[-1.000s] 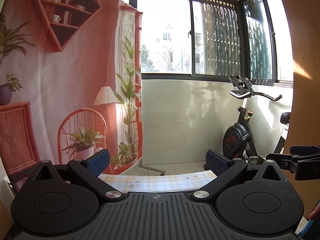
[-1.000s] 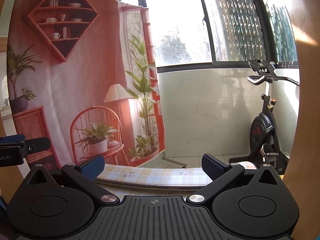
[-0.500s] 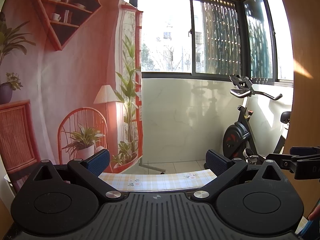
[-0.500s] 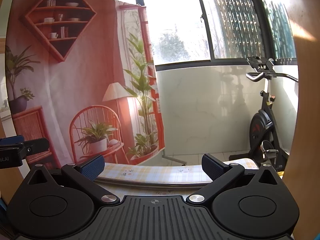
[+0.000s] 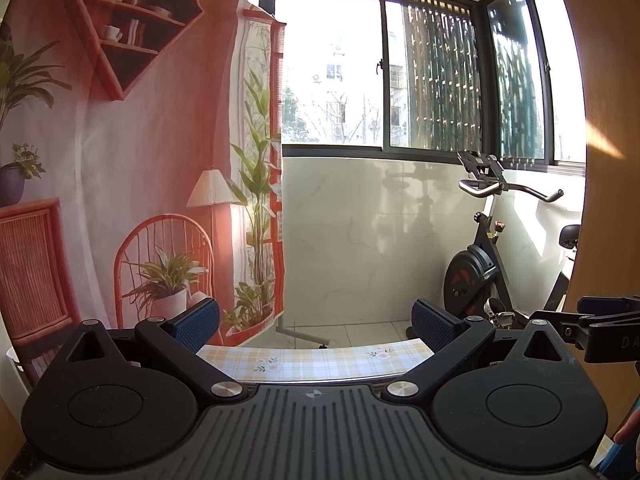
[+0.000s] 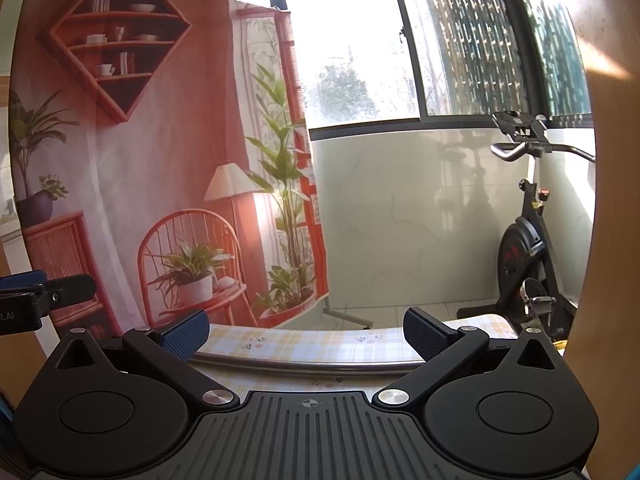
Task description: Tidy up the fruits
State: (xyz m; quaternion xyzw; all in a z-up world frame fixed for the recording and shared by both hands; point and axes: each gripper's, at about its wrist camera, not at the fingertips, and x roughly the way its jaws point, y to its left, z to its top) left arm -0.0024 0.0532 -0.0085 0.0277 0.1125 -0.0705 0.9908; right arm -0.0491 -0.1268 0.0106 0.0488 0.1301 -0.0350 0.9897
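No fruit shows in either view. My left gripper point(image 5: 316, 320) is open and empty, held level and pointing across the far edge of a table with a yellow checked cloth point(image 5: 312, 360). My right gripper point(image 6: 306, 330) is open and empty too, pointing over the same cloth point(image 6: 304, 340). The right gripper's side shows at the right edge of the left wrist view point(image 5: 600, 324). The left gripper's side shows at the left edge of the right wrist view point(image 6: 36, 292).
A printed pink backdrop point(image 5: 120, 180) with shelf, chair and plants hangs behind the table. An exercise bike point(image 5: 484, 264) stands at the right by a tiled wall under large windows. A wooden panel point(image 5: 608, 160) fills the right edge.
Both views have tipped slightly upward, so the backdrop and table edge sit a little lower in frame. Both grippers stay open and empty.
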